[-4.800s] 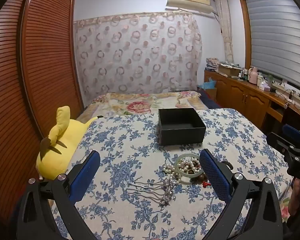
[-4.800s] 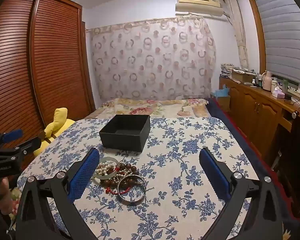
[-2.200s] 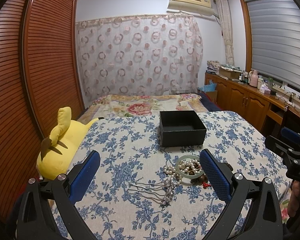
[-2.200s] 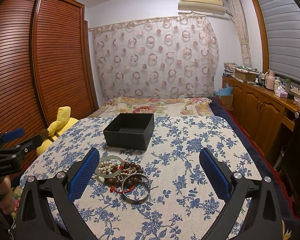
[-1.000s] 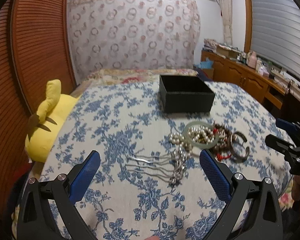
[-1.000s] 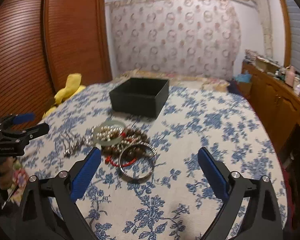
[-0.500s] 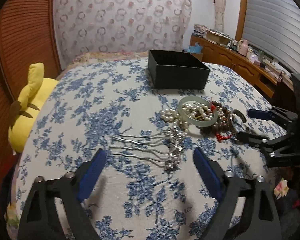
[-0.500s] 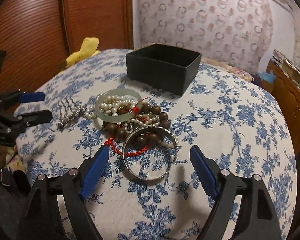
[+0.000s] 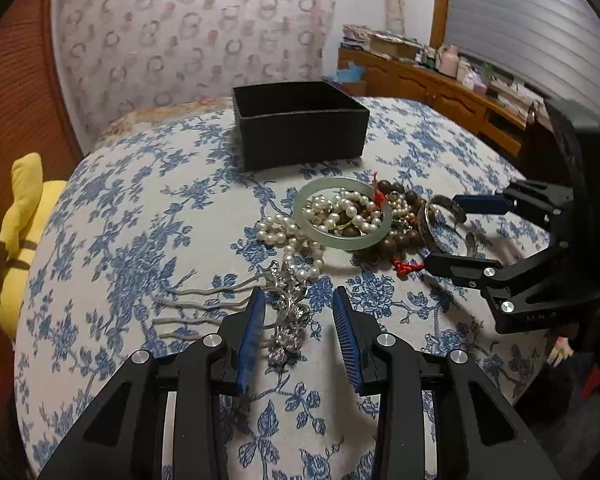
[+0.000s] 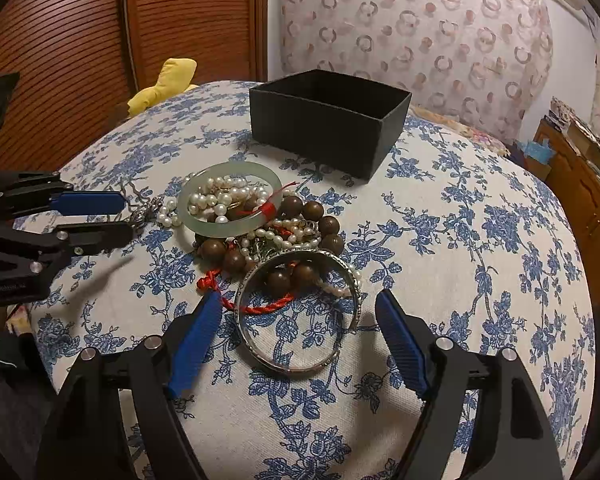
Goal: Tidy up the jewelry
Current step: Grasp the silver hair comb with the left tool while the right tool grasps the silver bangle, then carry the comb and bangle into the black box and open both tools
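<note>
A: What's around the jewelry rn?

B: I see a black box (image 9: 300, 128) at the back of the blue flower bedspread (image 9: 112, 208), top open. The jewelry pile sits in front of it: a pale green bangle (image 9: 342, 213) lying on white pearls (image 9: 288, 236), brown wood beads (image 10: 300, 208) w/ a red cord (image 10: 260, 307), and a silver bangle (image 10: 298, 312) on the near side of the pile in the right cam. A yellow plush toy (image 9: 16, 220) is off by the wood closet.

A: Anything in the way?

B: The silver hairpin w/ wavy prongs (image 9: 228, 304) lies apart from the pile. Its shiny end sits right btwn my left claw (image 9: 299, 312) fingers.

A: Claws?

B: Left is narrow, blue pads close on both sides of the hairpin head, gap left, can't tell if they touch it. Right claw (image 10: 300, 320) is wide, one finger on each side of the silver bangle, not touching.

A: Vs half a sec ago?

B: Left was wide and farther back, now it has dropped onto the hairpin and closed a lot. Right moved in closer to the silver bangle.
</note>
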`<action>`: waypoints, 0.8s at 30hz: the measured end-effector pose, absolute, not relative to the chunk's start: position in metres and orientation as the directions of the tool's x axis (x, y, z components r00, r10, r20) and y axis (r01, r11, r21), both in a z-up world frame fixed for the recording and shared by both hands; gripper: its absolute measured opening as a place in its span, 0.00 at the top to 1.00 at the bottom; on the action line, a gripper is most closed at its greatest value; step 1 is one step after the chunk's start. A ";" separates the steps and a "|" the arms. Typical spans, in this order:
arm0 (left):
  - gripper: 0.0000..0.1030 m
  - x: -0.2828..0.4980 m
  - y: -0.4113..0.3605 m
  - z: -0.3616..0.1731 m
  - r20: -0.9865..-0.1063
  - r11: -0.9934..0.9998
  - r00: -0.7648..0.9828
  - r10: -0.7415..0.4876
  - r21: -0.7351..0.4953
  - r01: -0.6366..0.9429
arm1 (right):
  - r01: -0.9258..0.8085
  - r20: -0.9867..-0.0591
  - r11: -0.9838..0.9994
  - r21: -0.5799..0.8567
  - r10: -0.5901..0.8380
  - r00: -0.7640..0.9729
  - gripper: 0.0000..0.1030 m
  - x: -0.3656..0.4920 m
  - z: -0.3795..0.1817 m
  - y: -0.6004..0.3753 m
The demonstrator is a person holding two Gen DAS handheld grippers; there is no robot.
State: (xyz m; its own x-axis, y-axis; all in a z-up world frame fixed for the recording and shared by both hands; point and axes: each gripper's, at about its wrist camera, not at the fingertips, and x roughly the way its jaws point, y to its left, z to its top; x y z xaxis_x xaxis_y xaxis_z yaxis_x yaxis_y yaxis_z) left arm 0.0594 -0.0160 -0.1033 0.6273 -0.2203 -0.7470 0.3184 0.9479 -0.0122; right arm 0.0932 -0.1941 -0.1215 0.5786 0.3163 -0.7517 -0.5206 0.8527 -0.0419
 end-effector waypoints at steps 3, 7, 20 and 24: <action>0.69 0.064 -0.019 -0.109 -0.760 0.946 0.618 -0.202 0.011 0.323 | -0.518 -0.751 0.854 -0.048 0.311 0.583 0.22 0.093 -0.122 -0.194; 0.83 0.064 -0.017 -0.109 -0.752 0.944 0.633 -0.182 0.045 0.326 | -0.513 -0.753 0.856 -0.058 0.300 0.585 0.27 0.093 -0.122 -0.194; 0.89 0.052 -0.006 -0.085 -0.691 0.941 0.678 -0.251 -0.012 0.337 | -0.521 -0.727 0.851 -0.064 0.318 0.608 0.40 0.083 -0.109 -0.199; 0.90 0.051 -0.004 -0.075 -0.666 0.943 0.697 -0.266 -0.029 0.332 | -0.521 -0.714 0.851 -0.063 0.327 0.620 0.40 0.081 -0.101 -0.199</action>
